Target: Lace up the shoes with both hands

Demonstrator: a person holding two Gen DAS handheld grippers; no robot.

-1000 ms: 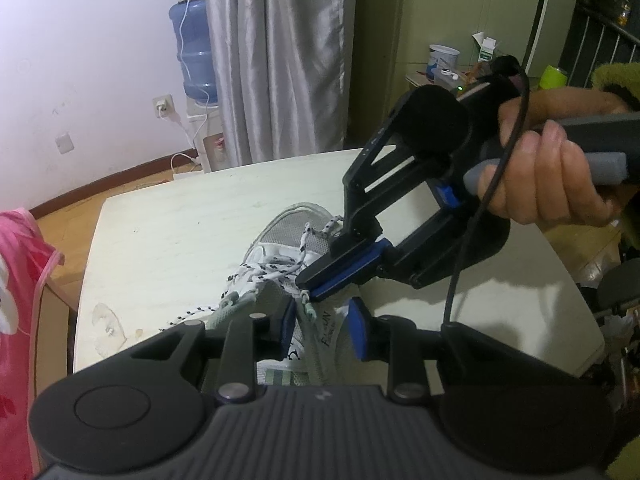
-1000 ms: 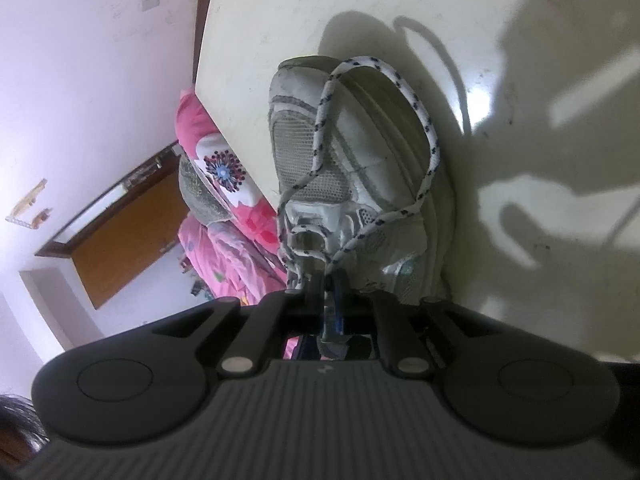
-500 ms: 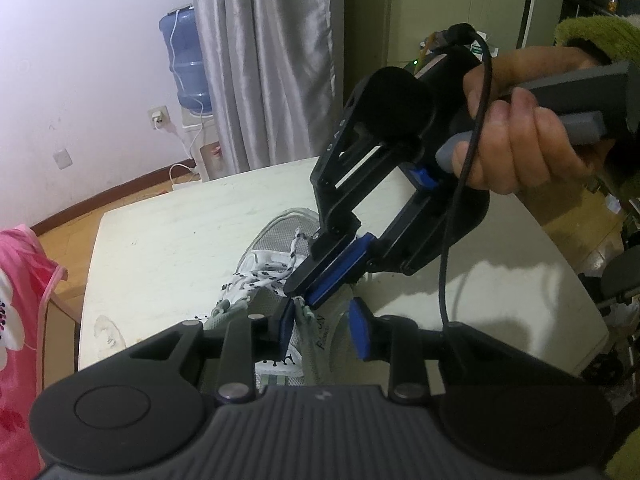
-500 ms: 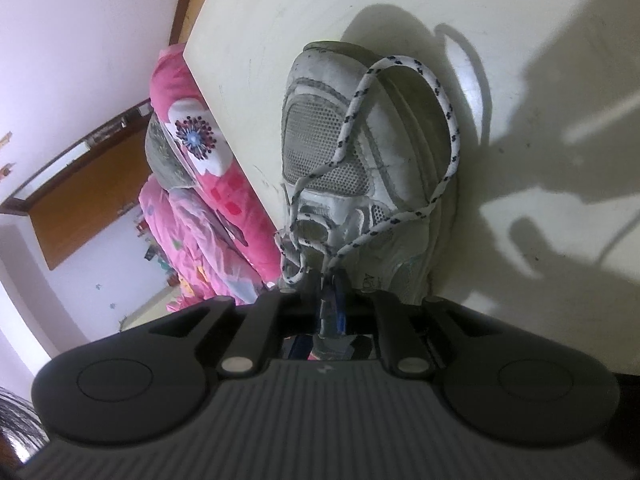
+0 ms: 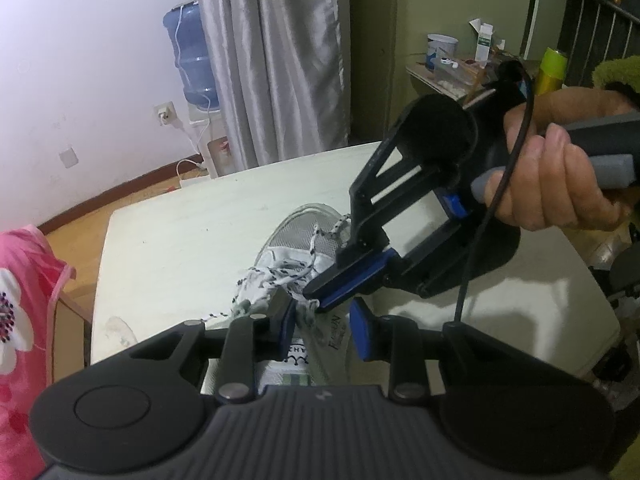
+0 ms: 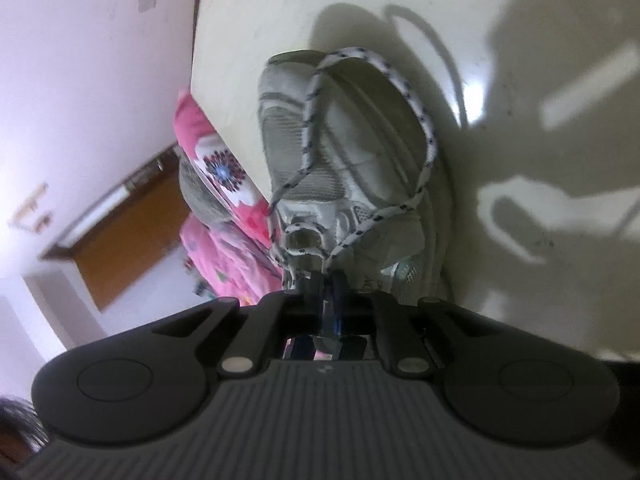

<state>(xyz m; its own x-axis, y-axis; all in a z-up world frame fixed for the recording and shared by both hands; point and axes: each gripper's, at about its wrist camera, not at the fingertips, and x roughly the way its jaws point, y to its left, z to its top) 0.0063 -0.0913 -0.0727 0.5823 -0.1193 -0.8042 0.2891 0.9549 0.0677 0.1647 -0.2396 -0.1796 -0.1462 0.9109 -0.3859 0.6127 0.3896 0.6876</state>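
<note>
Right hand-held gripper (image 6: 326, 280) pinches the lace (image 6: 424, 136) taut over the shoe (image 6: 360, 184). Left hand-held gripper (image 5: 324, 318), jaws apart, straddles the shoe's tongue (image 5: 320, 340), likely steadying it.

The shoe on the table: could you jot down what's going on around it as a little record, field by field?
shoe: grey-white sneaker lying on the pale table
lace: white with dark flecks, looped loosely over the toe
right gripper: jaws shut at the lace by the tongue
left gripper: jaws apart over the shoe's tongue, not squeezing it
person's hand: holding the right gripper's handle
</note>
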